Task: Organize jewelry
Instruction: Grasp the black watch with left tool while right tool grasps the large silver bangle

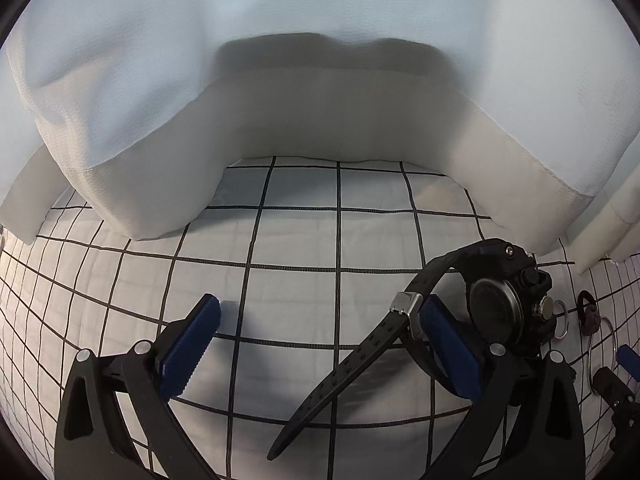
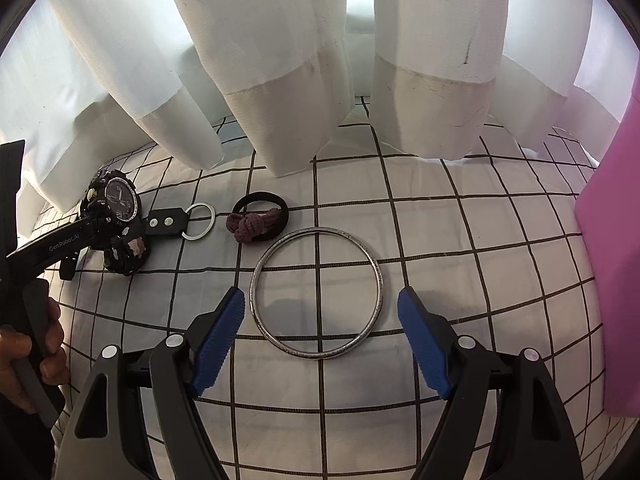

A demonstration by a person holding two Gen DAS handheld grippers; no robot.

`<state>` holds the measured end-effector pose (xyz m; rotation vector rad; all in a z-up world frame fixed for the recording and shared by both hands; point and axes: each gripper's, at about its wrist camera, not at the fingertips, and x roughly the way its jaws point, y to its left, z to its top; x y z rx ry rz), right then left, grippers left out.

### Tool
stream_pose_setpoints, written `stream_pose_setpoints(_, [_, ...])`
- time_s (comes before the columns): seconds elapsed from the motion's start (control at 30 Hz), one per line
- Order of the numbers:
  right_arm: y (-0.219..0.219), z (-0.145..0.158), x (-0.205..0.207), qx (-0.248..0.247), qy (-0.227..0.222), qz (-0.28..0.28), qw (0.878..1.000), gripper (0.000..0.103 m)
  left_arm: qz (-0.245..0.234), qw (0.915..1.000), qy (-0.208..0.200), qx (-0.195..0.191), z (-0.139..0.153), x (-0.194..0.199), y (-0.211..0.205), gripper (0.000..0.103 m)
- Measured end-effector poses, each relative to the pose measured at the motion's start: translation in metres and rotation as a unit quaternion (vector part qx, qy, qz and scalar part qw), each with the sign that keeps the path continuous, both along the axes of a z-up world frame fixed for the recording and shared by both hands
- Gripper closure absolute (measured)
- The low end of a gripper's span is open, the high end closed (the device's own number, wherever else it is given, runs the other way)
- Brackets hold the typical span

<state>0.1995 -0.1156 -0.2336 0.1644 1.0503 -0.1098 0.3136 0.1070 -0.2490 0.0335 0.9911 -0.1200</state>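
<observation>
A black wristwatch (image 1: pixel 496 312) lies on its side on the grid-patterned cloth; its face shows in the right wrist view (image 2: pixel 120 200). My left gripper (image 1: pixel 316 344) is open, and its right finger (image 1: pixel 448 348) sits against the watch's strap by the silver buckle. A large silver bangle (image 2: pixel 316 292) lies flat on the cloth just ahead of my right gripper (image 2: pixel 320 336), which is open and empty. A black hair tie with a maroon knot (image 2: pixel 258 220) and a key ring on a black leather fob (image 2: pixel 184 222) lie between the watch and the bangle.
White curtains (image 2: pixel 280 80) hang down onto the far edge of the grid cloth (image 2: pixel 460 240). A pink box (image 2: pixel 616 264) stands at the right. The person's hand (image 2: pixel 24 364) holds the left gripper's handle at the left edge.
</observation>
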Motion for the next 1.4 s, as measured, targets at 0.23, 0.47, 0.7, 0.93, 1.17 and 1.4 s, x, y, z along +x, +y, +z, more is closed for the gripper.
stream_pose_setpoints(0.23, [0.023, -0.006, 0.009, -0.06, -0.004, 0.033, 0.998, 0.019, -0.01, 0.9999, -0.004, 0.0, -0.002, -0.002, -0.001, 0.005])
stream_pose_setpoints(0.47, [0.02, -0.006, 0.012, -0.056, -0.015, 0.038, 0.998, 0.013, -0.011, 0.9999, -0.008, -0.003, -0.002, 0.002, 0.021, 0.005])
stream_pose_setpoints(0.7, [0.011, -0.007, 0.001, -0.06, -0.032, 0.036, 0.997, 0.012, 0.009, 0.9999, -0.007, 0.003, -0.003, 0.006, 0.02, 0.005])
stream_pose_setpoints(0.93, [0.015, -0.01, 0.001, -0.063, -0.043, 0.038, 0.996, 0.012, 0.009, 0.9999, -0.012, 0.003, -0.002, 0.002, 0.01, 0.019])
stream_pose_setpoints(1.17, [0.014, -0.01, 0.002, -0.058, -0.04, 0.04, 0.997, 0.013, -0.021, 0.9991, -0.037, 0.006, 0.003, -0.013, -0.012, 0.067])
stream_pose_setpoints(1.4, [0.014, -0.006, -0.002, -0.061, -0.051, 0.046, 0.996, 0.032, -0.019, 0.9985, -0.047, 0.021, 0.006, -0.023, -0.014, 0.078])
